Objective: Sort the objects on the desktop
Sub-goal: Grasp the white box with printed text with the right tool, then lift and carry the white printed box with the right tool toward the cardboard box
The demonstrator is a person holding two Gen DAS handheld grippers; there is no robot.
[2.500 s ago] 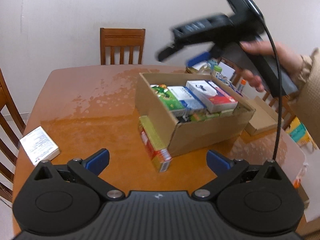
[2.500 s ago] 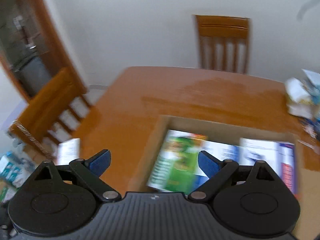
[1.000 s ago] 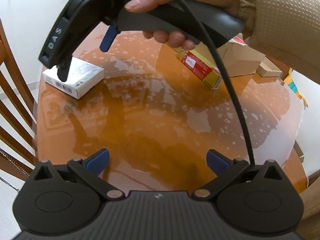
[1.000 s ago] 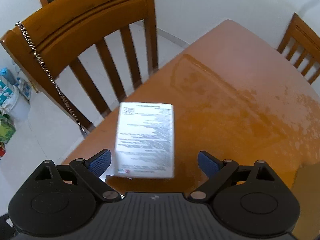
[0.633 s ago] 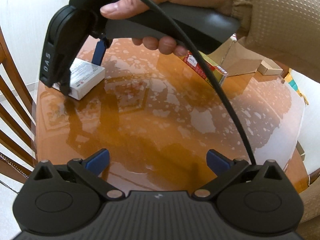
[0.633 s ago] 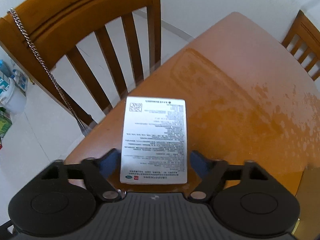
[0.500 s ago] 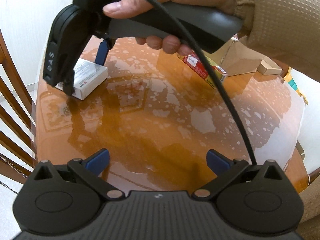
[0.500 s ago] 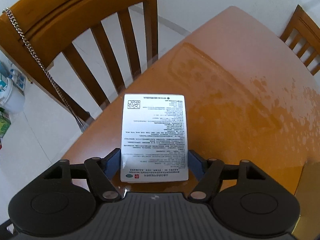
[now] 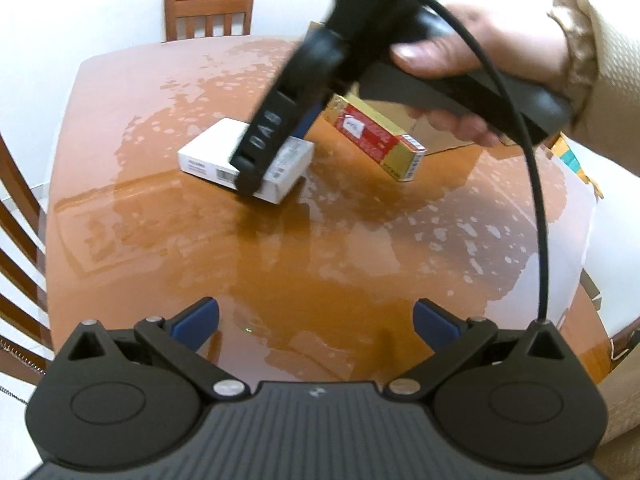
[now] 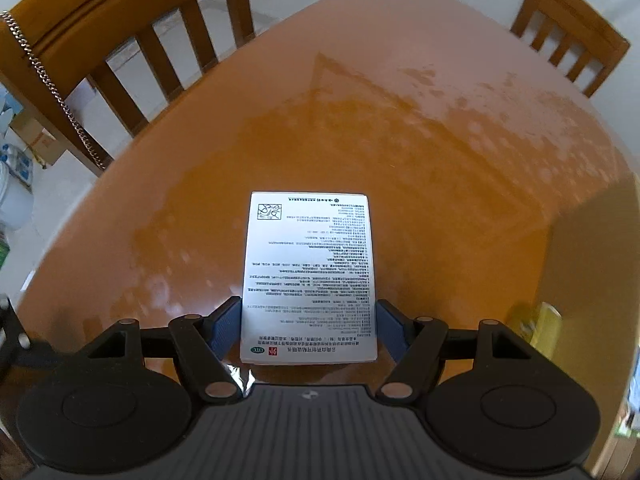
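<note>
My right gripper [image 10: 309, 328] is shut on a flat white box [image 10: 310, 276] printed with fine text; its blue pads press the box's two long sides. Seen from the left wrist, that white box [image 9: 208, 156] is low over the glossy wooden table [image 9: 280, 264], with the right gripper [image 9: 276, 148] clamped around it and a hand [image 9: 440, 52] on the handle. I cannot tell whether the box touches the table. A red and yellow box [image 9: 376, 136] lies just right of it. The left gripper [image 9: 315, 320] is open and holds nothing, nearer the table's front.
A cardboard box [image 9: 444, 136] stands behind the red and yellow box, partly hidden by the hand; its side [image 10: 592, 260] also shows at right. Wooden chairs stand at the far side [image 9: 208, 12] and left edge [image 9: 16, 220]. A black cable [image 9: 536, 200] hangs from the right gripper.
The right gripper came down over the white box at the table's left edge, shut on it, and moved it inward toward the red and yellow box. The left gripper stayed open.
</note>
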